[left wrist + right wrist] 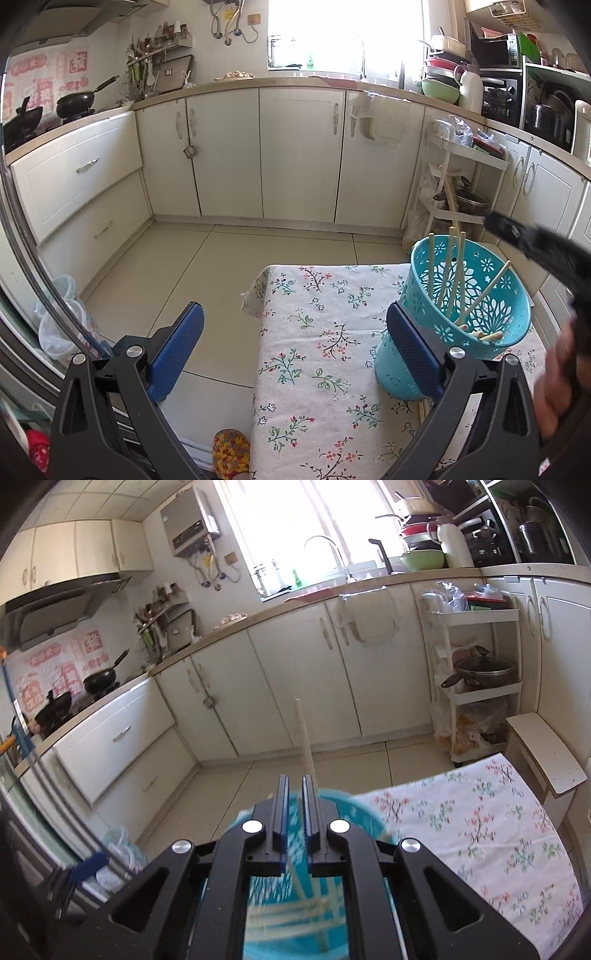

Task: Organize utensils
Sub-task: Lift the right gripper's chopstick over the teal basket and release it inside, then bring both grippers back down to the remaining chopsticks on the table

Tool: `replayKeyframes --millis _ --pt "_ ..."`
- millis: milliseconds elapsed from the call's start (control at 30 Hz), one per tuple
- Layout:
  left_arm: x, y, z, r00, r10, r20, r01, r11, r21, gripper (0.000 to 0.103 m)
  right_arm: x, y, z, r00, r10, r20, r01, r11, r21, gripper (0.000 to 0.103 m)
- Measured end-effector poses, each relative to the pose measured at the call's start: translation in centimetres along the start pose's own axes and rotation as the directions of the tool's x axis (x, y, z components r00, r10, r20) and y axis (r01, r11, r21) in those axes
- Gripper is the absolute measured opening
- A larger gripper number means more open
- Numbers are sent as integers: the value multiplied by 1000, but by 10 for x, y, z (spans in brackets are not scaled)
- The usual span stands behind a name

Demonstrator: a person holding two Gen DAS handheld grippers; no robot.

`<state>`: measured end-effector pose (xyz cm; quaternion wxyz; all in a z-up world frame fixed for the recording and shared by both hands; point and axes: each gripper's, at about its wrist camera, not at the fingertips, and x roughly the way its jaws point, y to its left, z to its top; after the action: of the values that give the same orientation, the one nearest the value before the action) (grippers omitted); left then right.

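A teal openwork basket [491, 306] stands on the flower-print tablecloth [314, 350] at the right and holds several pale chopsticks [448, 273] leaning upright. My left gripper [295, 310] is wide open. Its right pad lies against the basket's near outer wall and its left finger hangs past the table's left edge. My right gripper [517, 236] hovers blurred over the basket's far right rim, with a hand [557, 387] behind it. In the right wrist view its jaws [294, 779] stand almost together with nothing between them, above the basket [354, 812]. One chopstick [303, 734] rises just beyond the right fingertip.
Cream kitchen cabinets [295, 155] run along the far side across a tiled floor. A white shelf cart with pots [476, 664] stands beyond the table, beside a small white stool [546, 753]. Plastic bags [59, 321] lie on the floor at left, a patterned slipper [231, 454] near the table.
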<state>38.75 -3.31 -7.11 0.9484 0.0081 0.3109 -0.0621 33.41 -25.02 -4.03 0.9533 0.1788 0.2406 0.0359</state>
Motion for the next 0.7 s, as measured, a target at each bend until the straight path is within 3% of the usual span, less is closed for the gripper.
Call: replayKeyframes --millis 333,700 --pt "-2 2 0 1000 1 -2 -1 1000 -2 95 -55 3 -51 999 7 -35 -7 1000 -10 20" --pt "-2 2 -1 1000 4 -2 -4 1000 1 95 -51 -16 -117 975 -54 -215 52 999 -14 22"
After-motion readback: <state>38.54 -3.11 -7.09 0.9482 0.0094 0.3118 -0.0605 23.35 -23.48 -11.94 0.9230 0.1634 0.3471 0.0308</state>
